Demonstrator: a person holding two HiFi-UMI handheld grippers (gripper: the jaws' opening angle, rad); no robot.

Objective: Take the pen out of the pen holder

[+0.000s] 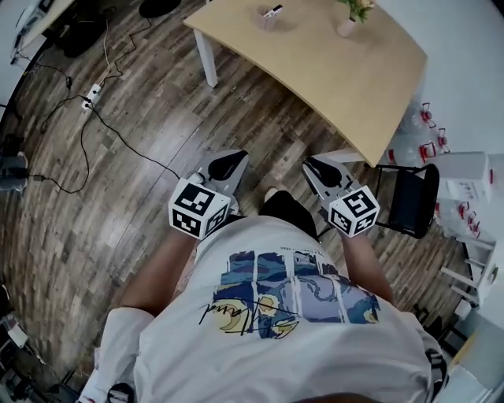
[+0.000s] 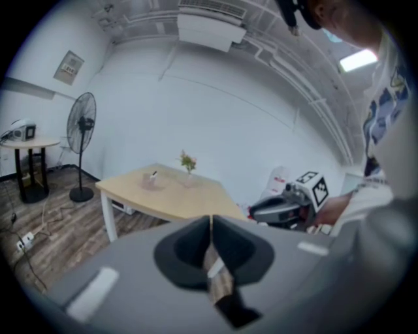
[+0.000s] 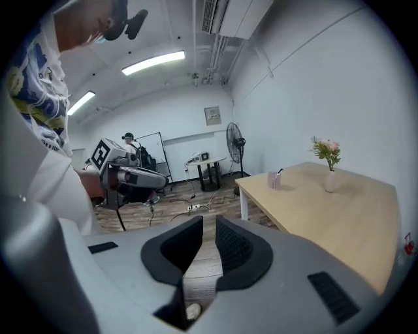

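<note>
left gripper: jaws together, empty
right gripper: narrow gap, empty
pen: in pen holder on table

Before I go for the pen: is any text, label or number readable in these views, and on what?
Nothing can be read with certainty.
T-shirt script: handwriting-style word, too blurred to read.
T-shirt small print: too small.
Wall poster: too small.
Marker cubes: square patterns only, no letters.
</note>
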